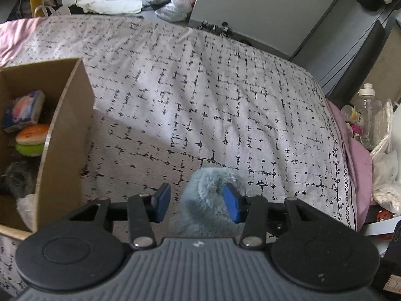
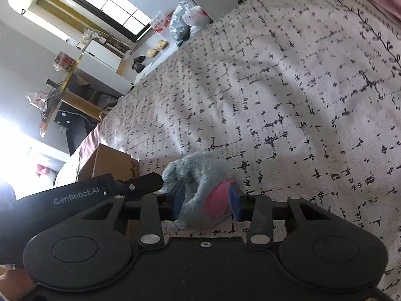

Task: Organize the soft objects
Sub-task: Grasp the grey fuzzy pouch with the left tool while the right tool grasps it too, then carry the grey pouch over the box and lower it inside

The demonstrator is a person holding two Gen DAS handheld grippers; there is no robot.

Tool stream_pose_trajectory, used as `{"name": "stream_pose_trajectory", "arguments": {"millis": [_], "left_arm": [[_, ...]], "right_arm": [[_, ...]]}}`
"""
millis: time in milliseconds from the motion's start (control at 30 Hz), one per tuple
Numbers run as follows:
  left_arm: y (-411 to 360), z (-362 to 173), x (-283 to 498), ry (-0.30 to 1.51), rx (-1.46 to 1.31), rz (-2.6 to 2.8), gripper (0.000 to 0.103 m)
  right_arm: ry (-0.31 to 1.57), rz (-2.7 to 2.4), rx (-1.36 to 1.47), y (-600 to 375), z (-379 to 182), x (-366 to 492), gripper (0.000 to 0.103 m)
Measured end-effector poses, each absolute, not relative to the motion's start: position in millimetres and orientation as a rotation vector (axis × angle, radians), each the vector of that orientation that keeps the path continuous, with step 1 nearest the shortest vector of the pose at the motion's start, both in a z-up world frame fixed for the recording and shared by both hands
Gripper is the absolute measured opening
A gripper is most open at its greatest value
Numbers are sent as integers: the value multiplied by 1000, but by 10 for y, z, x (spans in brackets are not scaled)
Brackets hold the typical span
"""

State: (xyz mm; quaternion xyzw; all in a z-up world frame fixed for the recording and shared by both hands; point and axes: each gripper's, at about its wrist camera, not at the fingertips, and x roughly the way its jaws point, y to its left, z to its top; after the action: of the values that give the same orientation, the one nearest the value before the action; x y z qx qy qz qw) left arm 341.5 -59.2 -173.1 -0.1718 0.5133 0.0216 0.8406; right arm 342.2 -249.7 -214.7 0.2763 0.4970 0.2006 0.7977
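Observation:
A fluffy pale-blue plush toy (image 1: 204, 198) lies on the patterned bedspread (image 1: 200, 95). My left gripper (image 1: 196, 204) is open around one end of it; the right blue pad touches the fur, the left pad stands apart. In the right wrist view the same plush (image 2: 198, 175) shows a pink patch (image 2: 216, 199). My right gripper (image 2: 206, 200) is open with its blue pads on either side of the plush. The left gripper's black finger (image 2: 144, 183) reaches the plush from the left.
A cardboard box (image 1: 65, 135) stands on the bed at the left, holding a burger-shaped toy (image 1: 31, 139), a pastel block (image 1: 23, 110) and dark items. It also shows in the right wrist view (image 2: 110, 161). Bottles and bags (image 1: 371, 115) sit beyond the bed's right edge.

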Motion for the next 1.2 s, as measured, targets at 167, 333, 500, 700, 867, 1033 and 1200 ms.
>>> {"name": "stream_pose_trajectory", "arguments": {"millis": [167, 333, 500, 700, 867, 1033, 1200], "left_arm": [[-590, -1857, 3506, 1118, -376, 41, 43], [-582, -1963, 3506, 1149, -407, 37, 28], [-564, -1843, 3443, 1108, -407, 42, 23], [-505, -1632, 3308, 1060, -406, 37, 23], [-424, -1446, 3185, 1025, -409, 44, 23], [-292, -1274, 3056, 997, -425, 54, 23], [-171, -1116, 2988, 974, -458, 59, 23]], "right_arm": [[1106, 450, 660, -2490, -2282, 3502, 34], [1139, 442, 652, -2436, -2367, 3518, 20], [1090, 482, 628, -2415, -2271, 3471, 18], [1035, 509, 631, -2389, -2070, 3383, 18], [993, 533, 595, -2284, -1877, 3272, 18], [984, 566, 588, -2183, -1675, 3230, 18], [963, 575, 566, -2075, -1510, 3192, 18]]}}
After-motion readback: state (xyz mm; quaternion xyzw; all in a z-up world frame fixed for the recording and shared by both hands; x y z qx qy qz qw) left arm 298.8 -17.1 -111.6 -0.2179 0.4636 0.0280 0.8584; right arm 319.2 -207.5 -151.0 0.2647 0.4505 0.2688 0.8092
